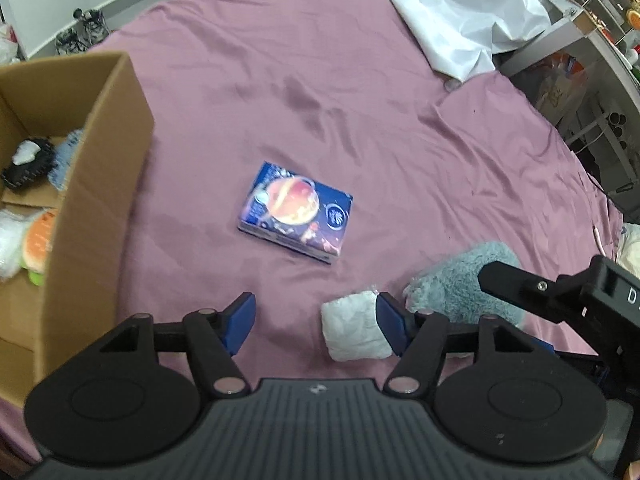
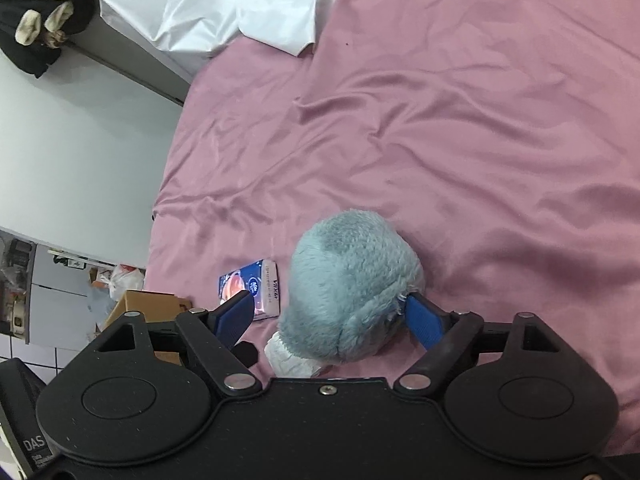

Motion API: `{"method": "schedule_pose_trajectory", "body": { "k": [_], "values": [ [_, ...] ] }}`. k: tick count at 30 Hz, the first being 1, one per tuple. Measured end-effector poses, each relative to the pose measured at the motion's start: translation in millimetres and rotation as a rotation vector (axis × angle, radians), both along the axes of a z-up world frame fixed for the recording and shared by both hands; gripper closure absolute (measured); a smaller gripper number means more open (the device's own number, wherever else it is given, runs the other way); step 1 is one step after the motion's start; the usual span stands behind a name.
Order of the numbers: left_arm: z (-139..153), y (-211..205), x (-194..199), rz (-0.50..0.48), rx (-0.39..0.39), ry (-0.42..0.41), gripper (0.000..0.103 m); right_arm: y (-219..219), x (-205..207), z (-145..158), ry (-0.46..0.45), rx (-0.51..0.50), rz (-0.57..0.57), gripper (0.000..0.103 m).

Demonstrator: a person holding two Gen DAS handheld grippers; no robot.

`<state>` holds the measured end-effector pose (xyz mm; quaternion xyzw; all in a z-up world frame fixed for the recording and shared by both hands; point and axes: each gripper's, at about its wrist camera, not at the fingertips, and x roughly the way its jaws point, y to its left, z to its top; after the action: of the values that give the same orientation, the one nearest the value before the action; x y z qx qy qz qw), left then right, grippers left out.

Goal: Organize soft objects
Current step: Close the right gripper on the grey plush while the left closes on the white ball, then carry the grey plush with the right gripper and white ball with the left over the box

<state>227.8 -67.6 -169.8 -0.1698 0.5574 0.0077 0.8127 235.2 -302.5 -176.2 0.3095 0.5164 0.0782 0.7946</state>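
Note:
A fluffy grey-blue plush (image 2: 352,284) lies on the pink bed sheet (image 2: 460,140); it also shows in the left wrist view (image 1: 460,284). My right gripper (image 2: 332,318) is open, its fingers on either side of the plush near its base. A white soft bundle (image 1: 354,330) lies beside the plush; in the right wrist view it peeks out under the plush (image 2: 288,358). My left gripper (image 1: 314,324) is open, its right finger touching the white bundle. A cardboard box (image 1: 92,152) at left holds several soft items.
A blue tissue pack (image 1: 296,214) lies mid-bed, also in the right wrist view (image 2: 250,286). A white sheet (image 1: 460,16) is crumpled at the far side. Shelves and bags (image 1: 568,88) stand beyond the bed's right edge.

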Motion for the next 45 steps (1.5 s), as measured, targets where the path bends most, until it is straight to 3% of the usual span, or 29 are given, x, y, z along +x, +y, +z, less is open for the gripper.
{"method": "schedule_pose_trajectory", "body": {
  "k": [10, 15, 19, 21, 24, 29, 35, 45],
  "values": [
    [-28, -16, 12, -0.011, -0.048, 0.057, 0.038, -3, 10, -11, 0.04, 0.021, -0.032, 0.02],
    [-35, -19, 14, 0.013, -0.066, 0.076, 0.047, -3, 11, -16, 0.054, 0.035, -0.034, 0.019],
    [-33, -19, 14, 0.022, -0.092, 0.072, 0.072, -4, 13, -19, 0.065, 0.045, -0.032, 0.019],
    [-31, -20, 14, 0.03, -0.087, 0.074, 0.072, -4, 13, -20, 0.066, 0.044, -0.027, 0.02],
    [-26, -19, 12, 0.038, -0.066, 0.069, 0.072, -3, 14, -21, 0.065, 0.039, -0.017, 0.026],
    [-17, -19, 6, 0.046, -0.051, 0.058, 0.072, -2, 12, -21, 0.052, 0.061, 0.013, 0.056],
    [-1, -15, -2, 0.057, -0.035, 0.026, 0.072, -1, 7, -15, 0.021, 0.056, 0.026, 0.064],
    [29, -5, -25, 0.082, -0.012, -0.032, 0.072, -1, -13, 4, -0.052, 0.091, 0.04, 0.065]
  ]
}}
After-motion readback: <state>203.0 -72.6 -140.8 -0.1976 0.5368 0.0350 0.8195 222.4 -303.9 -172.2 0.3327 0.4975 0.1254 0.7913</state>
